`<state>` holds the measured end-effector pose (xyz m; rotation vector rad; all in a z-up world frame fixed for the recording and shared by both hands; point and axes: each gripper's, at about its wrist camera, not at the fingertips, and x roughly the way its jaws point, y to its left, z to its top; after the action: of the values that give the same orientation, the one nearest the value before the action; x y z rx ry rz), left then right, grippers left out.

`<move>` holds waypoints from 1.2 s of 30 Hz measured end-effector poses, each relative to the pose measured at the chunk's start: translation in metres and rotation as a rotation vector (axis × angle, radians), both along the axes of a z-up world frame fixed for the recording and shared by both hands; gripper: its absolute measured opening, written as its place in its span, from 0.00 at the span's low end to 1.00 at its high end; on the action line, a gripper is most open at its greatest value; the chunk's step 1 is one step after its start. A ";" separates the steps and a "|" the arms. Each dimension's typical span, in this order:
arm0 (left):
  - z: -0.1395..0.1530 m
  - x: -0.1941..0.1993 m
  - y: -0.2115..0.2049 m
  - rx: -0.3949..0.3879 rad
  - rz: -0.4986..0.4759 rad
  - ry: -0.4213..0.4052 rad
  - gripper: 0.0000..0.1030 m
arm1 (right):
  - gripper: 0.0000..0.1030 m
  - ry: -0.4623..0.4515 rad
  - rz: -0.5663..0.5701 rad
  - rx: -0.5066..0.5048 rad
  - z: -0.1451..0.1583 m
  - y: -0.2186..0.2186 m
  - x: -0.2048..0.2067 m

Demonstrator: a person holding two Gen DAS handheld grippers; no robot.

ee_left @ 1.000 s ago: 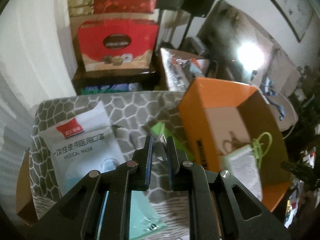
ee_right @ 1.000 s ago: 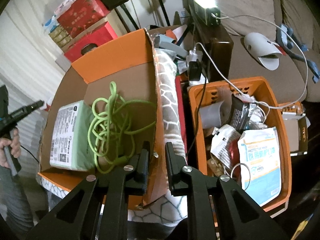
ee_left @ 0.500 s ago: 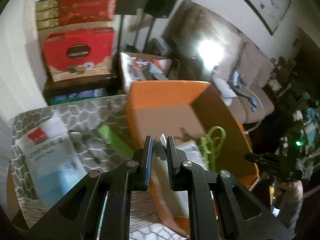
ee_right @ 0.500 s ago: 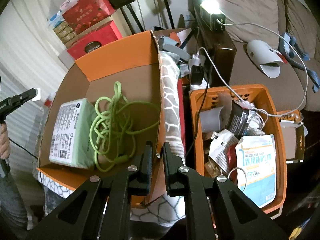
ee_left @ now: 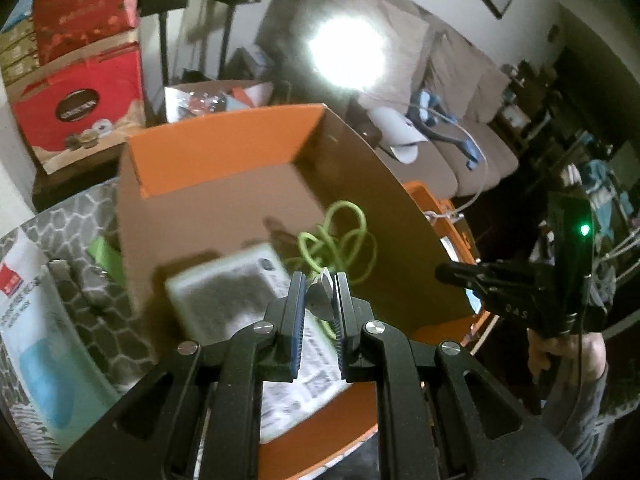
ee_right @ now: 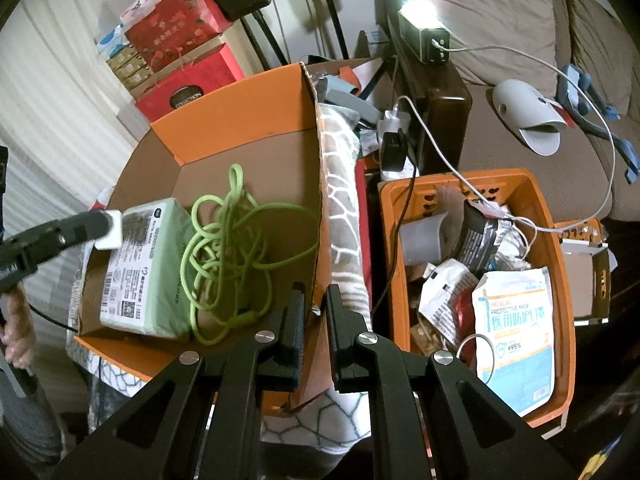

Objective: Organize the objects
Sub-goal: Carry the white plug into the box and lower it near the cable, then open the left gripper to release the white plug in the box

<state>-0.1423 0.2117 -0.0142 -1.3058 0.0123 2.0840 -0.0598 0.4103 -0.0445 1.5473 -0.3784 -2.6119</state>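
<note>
The left tool is pinching a small white block-shaped object between its pads and holding it over the near-left part of the open orange cardboard box. Inside that box a pale green plastic-wrapped pack with a white printed label and barcodes is lying beside a tangled lime-green cord; the label's small print is not readable. The right tool is straddling the box's right wall, its pads close together on either side of the cardboard edge. Right of the box, past a grey-and-white hexagon-patterned cloth, an orange plastic basket is holding a white-and-blue pouch reading "MEDICAL PROTECTIVE MASK" and "≥95%". In the left wrist view another white pouch with a red logo is lying on the cloth left of the box. Far left, a red gift box is showing "COLLECTION".
</note>
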 end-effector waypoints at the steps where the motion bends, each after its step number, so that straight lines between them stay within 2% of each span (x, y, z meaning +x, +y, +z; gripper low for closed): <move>1: -0.002 0.002 0.004 -0.001 -0.008 -0.004 0.12 | 0.09 0.000 -0.001 0.000 0.000 0.000 0.000; 14: -0.021 0.025 0.044 -0.034 -0.075 -0.043 0.12 | 0.09 0.002 -0.001 -0.002 0.000 -0.001 0.000; 23: -0.025 0.032 0.047 -0.048 -0.087 -0.048 0.13 | 0.09 0.002 -0.002 -0.003 0.000 -0.001 0.000; 25: -0.023 0.033 0.044 -0.055 -0.080 -0.033 0.16 | 0.09 0.002 -0.002 -0.003 0.000 -0.001 0.000; 30: -0.011 0.034 0.033 -0.075 -0.050 0.030 0.31 | 0.09 0.003 -0.001 -0.002 0.000 0.000 0.000; 34: 0.000 0.037 0.026 -0.090 -0.031 0.087 0.38 | 0.09 0.002 -0.001 -0.003 0.000 0.000 0.001; 36: 0.006 0.036 0.023 -0.086 -0.023 0.101 0.46 | 0.09 0.002 -0.002 -0.003 -0.001 0.000 0.001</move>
<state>-0.1062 0.2346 -0.0086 -1.2431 0.1620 2.1491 -0.0592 0.4104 -0.0450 1.5436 -0.3835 -2.6129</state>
